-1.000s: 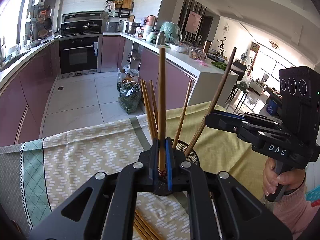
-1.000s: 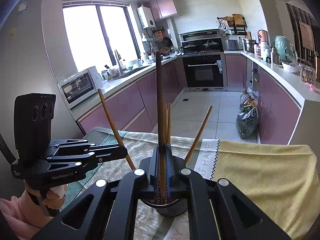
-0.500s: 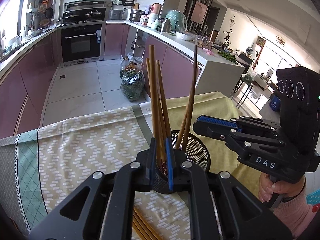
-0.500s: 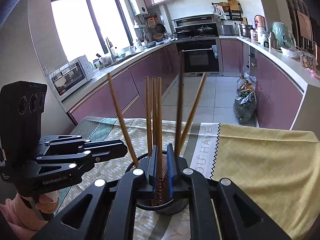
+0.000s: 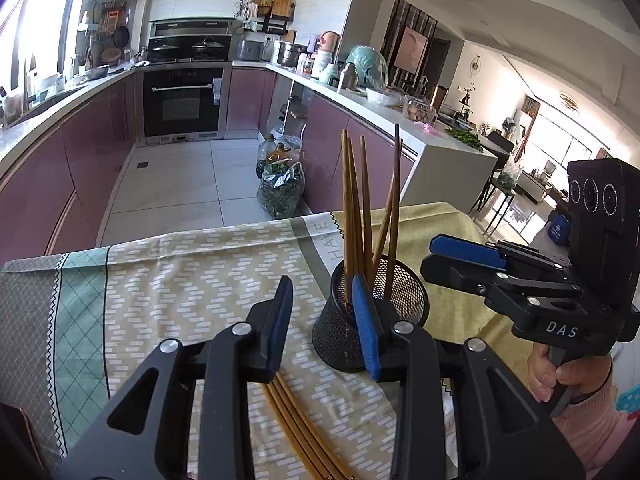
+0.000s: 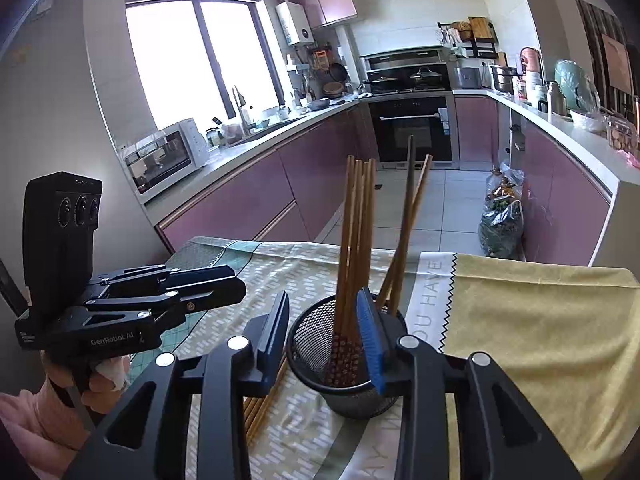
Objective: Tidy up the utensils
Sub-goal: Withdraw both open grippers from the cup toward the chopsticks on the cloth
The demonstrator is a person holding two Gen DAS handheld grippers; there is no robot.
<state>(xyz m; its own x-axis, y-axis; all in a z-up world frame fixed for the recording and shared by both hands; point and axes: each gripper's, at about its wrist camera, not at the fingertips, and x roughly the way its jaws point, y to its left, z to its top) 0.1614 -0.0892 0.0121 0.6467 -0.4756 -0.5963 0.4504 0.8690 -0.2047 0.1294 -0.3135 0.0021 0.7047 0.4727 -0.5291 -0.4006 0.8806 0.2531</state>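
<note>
A black mesh cup (image 5: 370, 334) stands on the tablecloth and holds several wooden chopsticks (image 5: 352, 216) upright; it also shows in the right wrist view (image 6: 344, 364) with its chopsticks (image 6: 356, 236). More loose chopsticks (image 5: 304, 428) lie flat on the cloth in front of the cup, also seen in the right wrist view (image 6: 264, 404). My left gripper (image 5: 322, 320) is open and empty, just left of the cup. My right gripper (image 6: 326, 328) is open and empty above the cup's rim. Each gripper appears in the other's view, the right (image 5: 464, 252) and the left (image 6: 216, 280).
The table is covered by a patterned cloth (image 5: 192, 280) with a yellow part at the right (image 6: 532, 328). Beyond the table's far edge is the kitchen floor, with purple cabinets, an oven (image 5: 182, 100) and bags (image 5: 280, 192) on the floor.
Both grippers were shut on a chopstick each over the cup. They lowered them in, opened and let go. The chopsticks now stand in the cup.
</note>
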